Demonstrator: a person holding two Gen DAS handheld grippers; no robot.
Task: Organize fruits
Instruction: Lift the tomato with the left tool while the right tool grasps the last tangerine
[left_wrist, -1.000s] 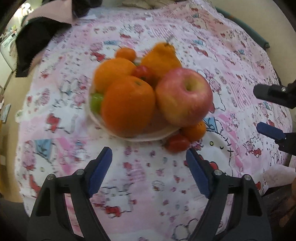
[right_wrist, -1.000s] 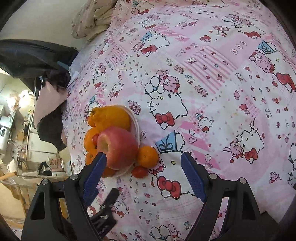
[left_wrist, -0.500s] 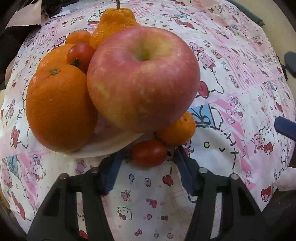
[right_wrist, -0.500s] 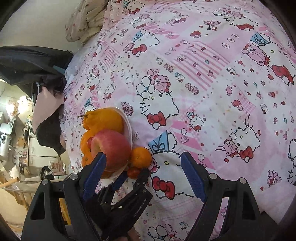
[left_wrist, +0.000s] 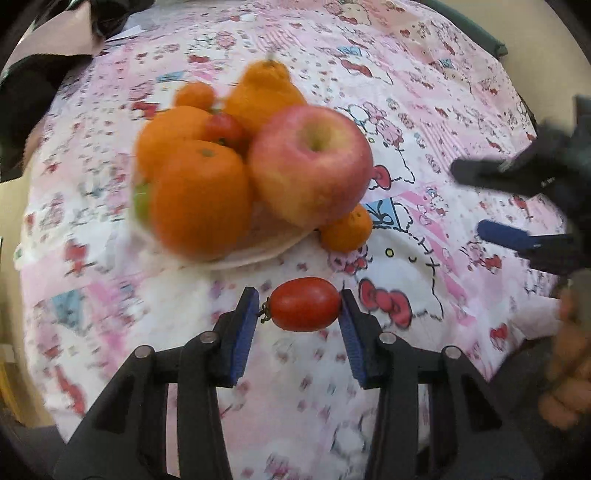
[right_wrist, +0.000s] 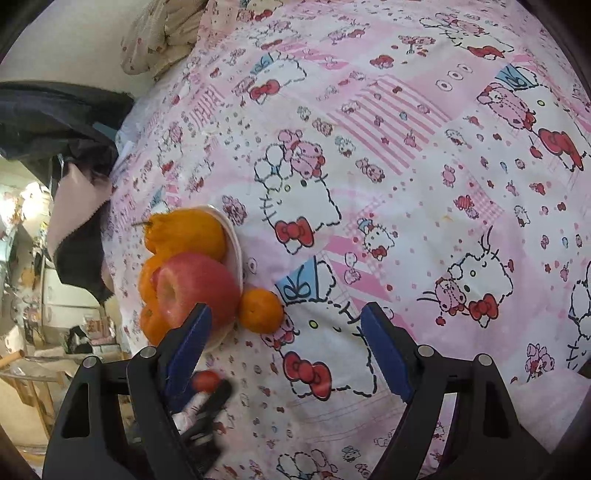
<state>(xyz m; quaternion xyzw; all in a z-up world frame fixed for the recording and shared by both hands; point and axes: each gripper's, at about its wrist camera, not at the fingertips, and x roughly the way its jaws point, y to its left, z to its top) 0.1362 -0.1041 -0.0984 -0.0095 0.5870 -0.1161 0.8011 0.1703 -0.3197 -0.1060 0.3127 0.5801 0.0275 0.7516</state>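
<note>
left hand-held gripper (left_wrist: 300, 306): jaws just closed, pinching cherry tomato (left_wrist: 303, 304) above the bedsheet (left_wrist: 424, 66) | 12 o'clock: plate (left_wrist: 255, 254) crowded with apple (left_wrist: 310, 164), oranges (left_wrist: 199, 195) | 1 o'clock: tangerine (left_wrist: 346, 229) beside rim | right hand-held gripper (right_wrist: 286, 345): spread, empty, tangerine at 11 o'clock

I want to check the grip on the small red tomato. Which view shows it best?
The left wrist view: the tomato sits whole between the left gripper pads. In the right wrist view it is small, blurred and partly hidden behind the right gripper.
</note>
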